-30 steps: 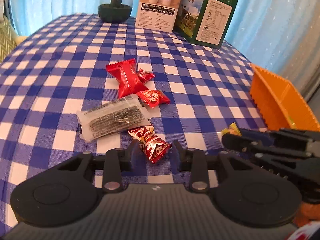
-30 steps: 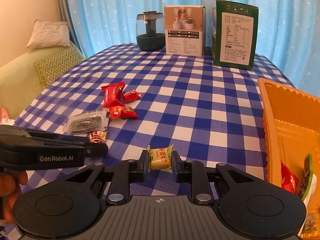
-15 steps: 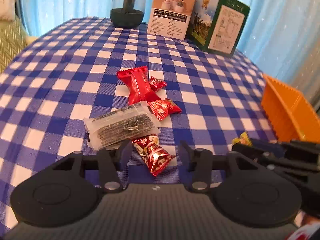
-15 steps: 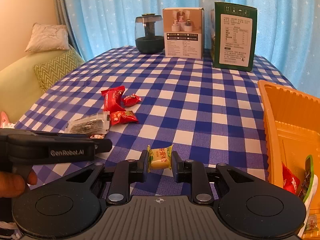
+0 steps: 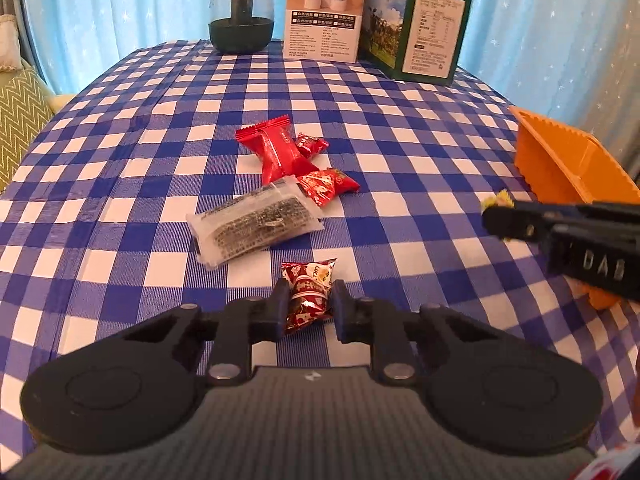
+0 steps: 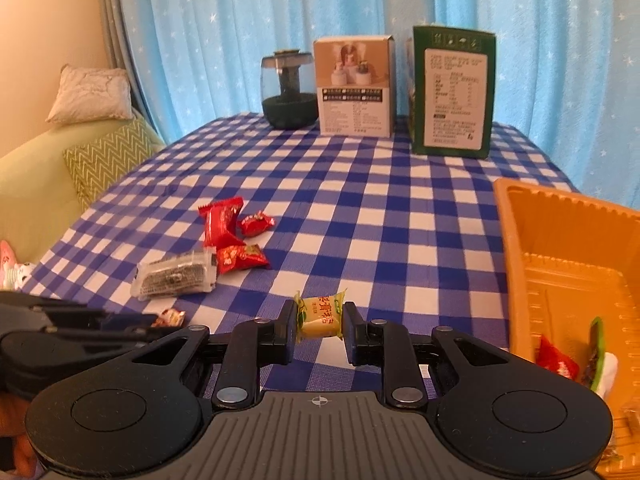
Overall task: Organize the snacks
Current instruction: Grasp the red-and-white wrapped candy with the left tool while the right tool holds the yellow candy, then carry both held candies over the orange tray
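My left gripper (image 5: 307, 307) is shut on a small red patterned candy (image 5: 309, 295) and holds it just above the checked tablecloth. My right gripper (image 6: 319, 322) is shut on a yellow candy (image 6: 321, 315), lifted above the cloth left of the orange tray (image 6: 516, 240). On the cloth lie a clear seaweed packet (image 5: 256, 224), a large red packet (image 5: 276, 152) and two small red candies (image 5: 326, 186) (image 5: 311, 145). The tray holds a red candy (image 6: 556, 360) and a green-edged packet (image 6: 598, 344). The right gripper also shows at the right of the left wrist view (image 5: 560, 232).
A dark glass jar (image 5: 241, 20), a white box (image 5: 325, 12) and a green box (image 5: 420, 24) stand at the table's far edge. A sofa with cushions (image 6: 104, 156) is to the left. Blue curtains hang behind.
My left gripper closed on the small red patterned candy and lifted it. My right gripper rose higher with the yellow candy still in it.
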Motion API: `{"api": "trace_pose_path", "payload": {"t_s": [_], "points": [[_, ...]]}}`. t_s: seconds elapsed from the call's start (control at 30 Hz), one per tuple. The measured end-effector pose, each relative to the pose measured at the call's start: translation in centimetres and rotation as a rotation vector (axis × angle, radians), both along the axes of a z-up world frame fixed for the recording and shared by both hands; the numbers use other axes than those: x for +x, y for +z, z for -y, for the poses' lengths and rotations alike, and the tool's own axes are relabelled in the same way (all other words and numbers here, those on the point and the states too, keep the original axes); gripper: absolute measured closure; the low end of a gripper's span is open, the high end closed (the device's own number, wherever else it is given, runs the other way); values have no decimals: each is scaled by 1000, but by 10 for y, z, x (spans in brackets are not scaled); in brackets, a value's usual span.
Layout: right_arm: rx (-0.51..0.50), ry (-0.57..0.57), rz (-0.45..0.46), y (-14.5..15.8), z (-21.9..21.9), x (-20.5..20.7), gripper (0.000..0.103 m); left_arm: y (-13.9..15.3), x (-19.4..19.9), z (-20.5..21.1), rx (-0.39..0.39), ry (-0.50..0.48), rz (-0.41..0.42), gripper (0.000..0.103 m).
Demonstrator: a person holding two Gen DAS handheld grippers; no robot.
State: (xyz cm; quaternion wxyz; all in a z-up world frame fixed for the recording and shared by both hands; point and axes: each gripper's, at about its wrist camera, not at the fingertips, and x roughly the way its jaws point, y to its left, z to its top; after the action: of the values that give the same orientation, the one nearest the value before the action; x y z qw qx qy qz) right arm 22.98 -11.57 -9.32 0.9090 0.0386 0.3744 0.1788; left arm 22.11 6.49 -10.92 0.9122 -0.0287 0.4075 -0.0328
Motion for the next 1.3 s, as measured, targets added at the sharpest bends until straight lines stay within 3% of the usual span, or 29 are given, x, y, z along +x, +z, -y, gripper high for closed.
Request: {"api": "trace_pose_path", "payload": {"t_s": [0.37, 0.67, 0.83, 1.07, 1.3], "points": [[2, -119, 56, 32, 49, -47, 79, 33, -31, 38, -55, -50, 45, 84], [50, -355, 63, 50, 127, -92, 79, 69, -43, 115, -89, -194, 107, 84], [55, -425, 83, 59, 159, -101, 79, 84, -39, 161, -88, -284, 140, 83], [19, -427, 142, 68, 185, -92, 79, 84, -26, 207, -73, -376, 147, 83], [92, -485, 107, 56, 204, -87, 79, 71, -19, 228, -60, -431, 146, 83]]}}
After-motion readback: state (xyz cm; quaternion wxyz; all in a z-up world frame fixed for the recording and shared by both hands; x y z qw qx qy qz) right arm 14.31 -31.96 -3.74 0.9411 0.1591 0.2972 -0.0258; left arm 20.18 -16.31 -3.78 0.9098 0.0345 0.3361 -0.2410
